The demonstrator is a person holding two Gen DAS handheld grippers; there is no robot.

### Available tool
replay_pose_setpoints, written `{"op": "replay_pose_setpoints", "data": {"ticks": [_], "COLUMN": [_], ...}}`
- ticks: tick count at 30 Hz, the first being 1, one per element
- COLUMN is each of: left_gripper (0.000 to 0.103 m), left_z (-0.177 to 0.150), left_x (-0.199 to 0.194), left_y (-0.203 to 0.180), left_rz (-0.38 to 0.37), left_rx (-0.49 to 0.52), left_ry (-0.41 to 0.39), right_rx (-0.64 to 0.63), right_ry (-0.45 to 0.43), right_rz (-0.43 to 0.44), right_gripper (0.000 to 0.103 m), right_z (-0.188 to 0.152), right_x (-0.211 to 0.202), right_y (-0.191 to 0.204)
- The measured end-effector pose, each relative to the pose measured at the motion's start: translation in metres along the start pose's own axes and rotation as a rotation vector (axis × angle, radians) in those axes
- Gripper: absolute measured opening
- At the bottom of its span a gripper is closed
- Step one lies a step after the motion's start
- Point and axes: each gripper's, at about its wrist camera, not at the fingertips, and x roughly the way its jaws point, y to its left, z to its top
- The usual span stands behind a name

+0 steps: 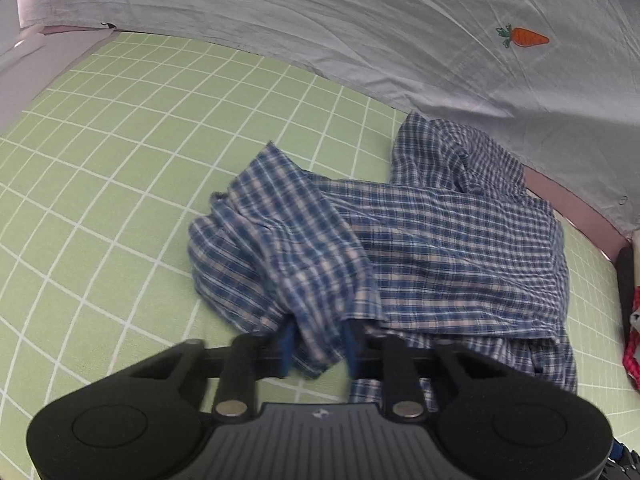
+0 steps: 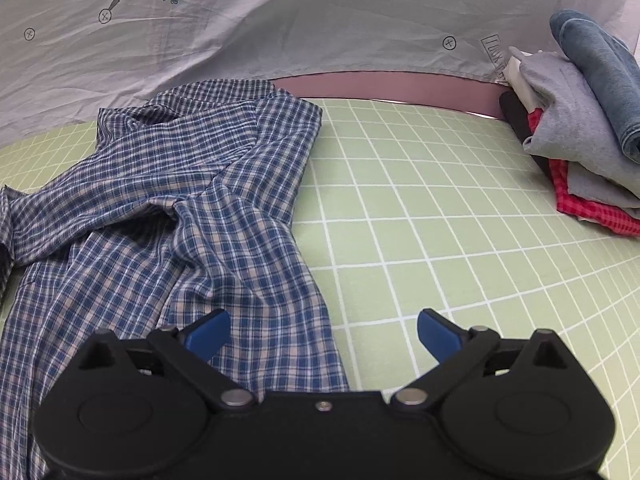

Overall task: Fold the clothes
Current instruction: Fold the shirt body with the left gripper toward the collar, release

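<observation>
Our left gripper has its blue pads pressed onto a bunched fold of the plaid shirt, the cloth pinched between them and drawn up off the green grid sheet. Our right gripper stands spread wide, its blue fingertips well apart and holding nothing; one tip hangs over the shirt's near edge, the other over bare grid sheet.

From the right wrist view, the plaid shirt lies crumpled and partly opened on the sheet, its long axis running from our gripper away toward the collar — which points at the pale grey cloth hanging behind it. The collar end lies just beside that cloth's lower edge. In the left wrist view, the lifted part of the shirt rises toward us, while the rest trails off flat toward the grey cloth.

A stack of folded clothes — denim, grey, red check — sits well apart from the shirt, on the side of our open gripper.
</observation>
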Motion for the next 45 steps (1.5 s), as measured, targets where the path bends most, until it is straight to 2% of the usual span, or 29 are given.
{"op": "replay_pose_setpoints", "data": {"ticks": [4, 8, 9, 12, 14, 15, 16, 19, 21, 22, 24, 26, 30, 33, 34, 35, 38, 43, 45], "left_gripper": [0.002, 0.001, 0.001, 0.001, 0.001, 0.002, 0.002, 0.012, 0.038, 0.045, 0.071, 0.079, 0.080, 0.080, 0.080, 0.080, 0.080, 0.080, 0.080], "left_z": [-0.004, -0.015, -0.019, -0.029, -0.035, -0.038, -0.041, -0.055, -0.063, -0.066, -0.065, -0.062, -0.052, -0.050, -0.050, -0.050, -0.053, -0.059, -0.062], "left_x": [-0.018, -0.037, -0.041, -0.053, -0.062, -0.066, -0.067, -0.054, -0.045, -0.043, -0.046, -0.050, -0.043, -0.038, -0.038, -0.039, -0.042, -0.042, -0.043], "left_y": [-0.016, -0.036, -0.040, -0.046, -0.059, -0.068, -0.077, -0.092, -0.090, -0.087, -0.077, -0.069, -0.050, -0.039, -0.037, -0.035, -0.030, -0.029, -0.029], "left_rz": [-0.064, -0.187, -0.233, -0.450, -0.552, -0.579, -0.568, -0.427, -0.345, -0.320, -0.312, -0.290, -0.163, -0.078, -0.059, -0.046, -0.044, -0.047, -0.045], "left_rx": [0.065, 0.073, 0.061, -0.036, -0.023, 0.008, 0.060, 0.161, 0.155, 0.144, 0.104, 0.085, 0.050, 0.059, 0.073, 0.084, 0.091, 0.076, 0.079], "left_ry": [-0.029, -0.014, -0.002, 0.056, 0.083, 0.099, 0.119, 0.188, 0.219, 0.221, 0.192, 0.150, 0.133, 0.152, 0.158, 0.160, 0.164, 0.180, 0.181], "right_rx": [0.010, 0.028, 0.034, 0.054, 0.070, 0.078, 0.087, 0.118, 0.143, 0.156, 0.171, 0.183, 0.207, 0.204, 0.183, 0.161, 0.087, 0.024, 0.006], "right_ry": [-0.013, -0.032, -0.035, -0.045, -0.048, -0.050, -0.051, -0.047, -0.043, -0.041, -0.055, -0.072, -0.106, -0.125, -0.120, -0.112, -0.085, 0.016, 0.028], "right_rz": [-0.004, -0.009, -0.011, -0.020, -0.028, -0.032, -0.036, -0.055, -0.062, -0.065, -0.019, 0.035, 0.142, 0.230, 0.263, 0.297, 0.386, 0.468, 0.478], "right_gripper": [0.101, 0.101, 0.101, 0.101, 0.101, 0.101, 0.101, 0.101, 0.101, 0.101, 0.101, 0.101, 0.100, 0.095, 0.090, 0.082, 0.073, 0.072, 0.060], "right_z": [0.000, -0.002, -0.002, -0.005, -0.007, -0.008, -0.009, -0.012, -0.013, -0.014, -0.009, -0.003, 0.008, 0.016, 0.016, 0.017, 0.014, 0.002, -0.003], "right_x": [-0.006, -0.014, -0.017, -0.023, -0.026, -0.028, -0.029, -0.031, -0.031, -0.031, -0.032, -0.033, -0.035, -0.035, -0.033, -0.031, -0.025, -0.006, -0.007], "right_y": [-0.004, -0.012, -0.015, -0.023, -0.029, -0.032, -0.036, -0.045, -0.051, -0.054, -0.051, -0.046, -0.038, -0.025, -0.015, -0.003, 0.026, 0.051, 0.052]}}
